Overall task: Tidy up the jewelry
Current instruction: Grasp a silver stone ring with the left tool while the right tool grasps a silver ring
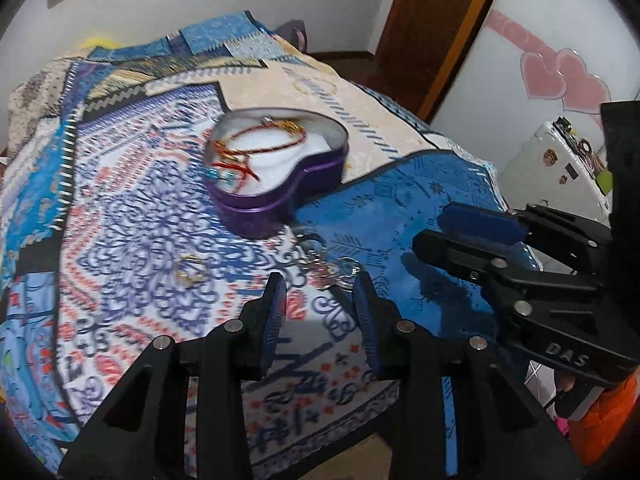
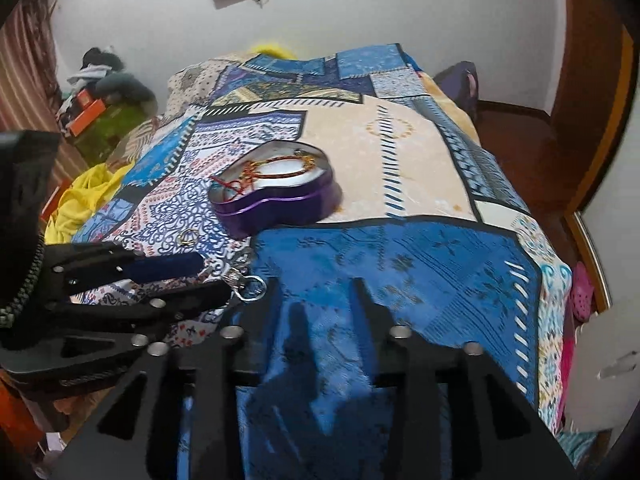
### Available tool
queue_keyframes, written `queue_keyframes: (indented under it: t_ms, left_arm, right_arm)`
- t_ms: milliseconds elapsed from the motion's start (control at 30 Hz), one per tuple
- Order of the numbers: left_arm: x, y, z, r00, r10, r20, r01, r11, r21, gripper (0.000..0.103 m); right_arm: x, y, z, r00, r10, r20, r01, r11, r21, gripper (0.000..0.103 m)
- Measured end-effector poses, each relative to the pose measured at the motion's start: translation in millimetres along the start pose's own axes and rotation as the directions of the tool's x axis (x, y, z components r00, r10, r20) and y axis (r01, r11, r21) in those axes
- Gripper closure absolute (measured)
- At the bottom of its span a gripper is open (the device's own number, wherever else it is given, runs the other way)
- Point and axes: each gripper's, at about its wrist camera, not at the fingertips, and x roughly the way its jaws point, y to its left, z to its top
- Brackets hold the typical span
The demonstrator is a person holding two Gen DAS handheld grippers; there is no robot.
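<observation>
A purple heart-shaped tin [image 1: 280, 196] stands open on the patterned bedspread, with red string bracelets [image 1: 256, 144] and a beaded piece inside; it also shows in the right wrist view [image 2: 280, 204]. A gold ring [image 1: 190, 270] lies on the cloth in front of the tin, and shows small in the right wrist view [image 2: 187, 237]. A silver keychain-like charm piece [image 1: 330, 268] lies just beyond my left gripper [image 1: 320, 292], which is open and empty. My right gripper [image 2: 316, 292] is open and empty over the blue patch; it shows at the right of the left wrist view [image 1: 432, 226].
The bedspread [image 2: 400, 160] covers a bed whose right edge drops off to a wooden floor [image 2: 532, 160]. A white suitcase [image 1: 560, 168] stands right of the bed. Yellow cloth [image 2: 84, 200] and clutter lie at the left.
</observation>
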Motion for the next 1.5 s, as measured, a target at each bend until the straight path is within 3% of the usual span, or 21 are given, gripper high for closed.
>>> queue_keyframes:
  t_ms: [267,300,367,667,1100,1367,1400,1500]
  left_arm:
    - [13.9,-16.1,6.7,1.000,0.026,-0.008,-0.025,0.998,0.065,0.068]
    - [14.6,-17.4,7.2,0.999,0.032,-0.003,-0.032,0.997,0.070,0.073]
    - [14.1,-17.4,7.4,0.999,0.035,0.003,-0.035,0.997,0.074,0.073]
    - [-18.1,-0.3,-4.4,0.999,0.008,0.050,-0.010,1.000,0.029,0.073]
    - [-46.2,37.6,-34.1,0.991,0.111,0.070,-0.110,0.994,-0.012,0.073]
    - [-47.0,50.5,-35.7,0.992,0.095,0.087,-0.092,0.995,-0.040,0.073]
    - [-46.7,50.8,-35.4,0.992,0.093,0.090,-0.090,0.995,-0.040,0.073]
    - [-45.9,51.8,-34.5,0.992,0.086,0.093,-0.082,0.996,-0.043,0.073]
  right_arm:
    - [-3.1,-11.6,-3.4,1.000,0.012,0.005,-0.013,0.999,0.041,0.067]
    - [-3.1,-12.1,-3.5,1.000,0.015,0.005,-0.015,0.999,0.046,0.067]
    - [-4.0,-12.1,-3.9,1.000,0.017,0.009,-0.018,0.999,0.048,0.067]
    - [-6.5,-4.1,0.2,0.999,0.033,0.026,-0.033,0.999,0.029,0.067]
    - [20.8,37.1,1.0,0.998,0.063,-0.021,-0.064,0.995,-0.071,0.067]
    - [39.0,57.4,5.9,0.999,0.026,-0.027,-0.030,0.988,-0.150,0.068]
    - [41.1,58.9,5.9,1.000,0.013,-0.025,-0.017,0.987,-0.159,0.068]
    - [42.5,60.3,5.8,1.000,0.005,-0.027,-0.010,0.985,-0.172,0.084]
